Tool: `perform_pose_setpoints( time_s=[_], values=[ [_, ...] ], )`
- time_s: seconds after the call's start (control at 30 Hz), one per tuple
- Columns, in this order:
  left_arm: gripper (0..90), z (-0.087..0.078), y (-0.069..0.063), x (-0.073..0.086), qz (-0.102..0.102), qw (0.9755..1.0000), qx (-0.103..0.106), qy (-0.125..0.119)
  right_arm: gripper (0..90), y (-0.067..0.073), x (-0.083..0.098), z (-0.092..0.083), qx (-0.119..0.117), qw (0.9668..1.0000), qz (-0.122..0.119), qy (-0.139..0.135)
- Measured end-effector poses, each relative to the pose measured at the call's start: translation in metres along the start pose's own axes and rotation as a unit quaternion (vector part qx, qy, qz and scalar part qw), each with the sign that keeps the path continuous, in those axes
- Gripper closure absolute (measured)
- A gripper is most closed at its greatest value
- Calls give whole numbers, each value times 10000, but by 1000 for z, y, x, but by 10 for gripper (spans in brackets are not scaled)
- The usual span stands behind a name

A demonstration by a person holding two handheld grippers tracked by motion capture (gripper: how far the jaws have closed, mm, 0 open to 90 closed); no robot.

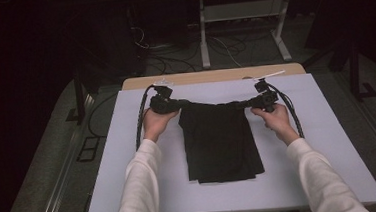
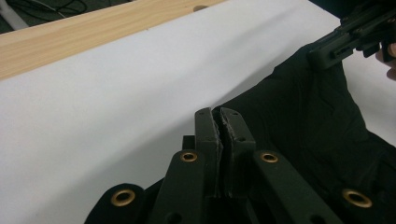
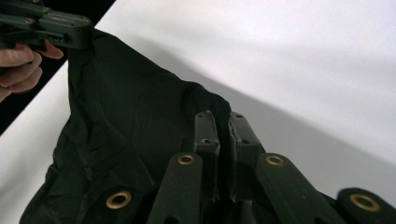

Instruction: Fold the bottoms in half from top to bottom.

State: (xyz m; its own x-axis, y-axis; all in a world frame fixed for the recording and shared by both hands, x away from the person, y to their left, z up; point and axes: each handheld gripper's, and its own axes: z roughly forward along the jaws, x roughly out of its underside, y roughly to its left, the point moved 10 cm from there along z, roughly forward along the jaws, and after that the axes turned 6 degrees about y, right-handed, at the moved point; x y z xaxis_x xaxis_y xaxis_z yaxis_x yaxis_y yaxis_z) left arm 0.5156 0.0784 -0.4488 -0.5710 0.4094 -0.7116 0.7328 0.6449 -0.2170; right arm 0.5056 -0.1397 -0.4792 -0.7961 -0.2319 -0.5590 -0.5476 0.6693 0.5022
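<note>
A black garment (image 1: 220,141) hangs stretched between my two grippers above the white table cover (image 1: 131,185), its lower part resting on the cover. My left gripper (image 1: 180,105) is shut on the garment's far left corner. In the left gripper view my left gripper (image 2: 220,115) has its jaws pressed together on the black cloth (image 2: 308,121). My right gripper (image 1: 250,103) is shut on the far right corner. In the right gripper view my right gripper (image 3: 221,116) pinches a fold of the cloth (image 3: 126,121).
The table's wooden far edge (image 1: 214,76) shows beyond the white cover. Cables (image 1: 139,119) trail from both grippers along the table. A white metal stand (image 1: 242,12) and loose cables lie on the floor behind.
</note>
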Motion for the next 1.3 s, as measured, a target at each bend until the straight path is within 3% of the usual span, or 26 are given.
perform_pose_setpoints(
  time_s=[0.33, 0.6, 0.73, 0.83, 0.97, 1.07, 1.17, 1.3],
  values=[
    [849, 3, 14, -19, -112, 9998, -83, -167, 828, -9, -20, 2, 78, 9998, 21, -192],
    [847, 16, 25, -18, -251, 9994, -154, -180, 823, -20, -30, 7, 170, 9995, 80, -261],
    [824, 22, 27, -15, -289, 9993, -210, -122, 773, -25, -28, 10, 171, 9995, 150, -229],
    [764, 25, 25, -13, -369, 9992, -89, -110, 664, -26, -25, 11, 54, 9997, 187, -177],
    [646, 23, 25, -8, -558, 9984, -33, -99, 510, -25, -21, 9, 236, 9996, -114, -97],
    [543, 20, 24, -6, -696, 9973, 148, -158, 382, -24, -20, 7, 312, 9992, -247, -97],
    [393, 14, 25, -5, -758, 9966, 143, -285, 229, -23, -19, 6, 392, 9988, -285, -65],
    [174, 9, 25, -3, -809, 9961, 113, -334, 130, -23, -20, 4, 401, 9987, -297, -71]
  ],
)
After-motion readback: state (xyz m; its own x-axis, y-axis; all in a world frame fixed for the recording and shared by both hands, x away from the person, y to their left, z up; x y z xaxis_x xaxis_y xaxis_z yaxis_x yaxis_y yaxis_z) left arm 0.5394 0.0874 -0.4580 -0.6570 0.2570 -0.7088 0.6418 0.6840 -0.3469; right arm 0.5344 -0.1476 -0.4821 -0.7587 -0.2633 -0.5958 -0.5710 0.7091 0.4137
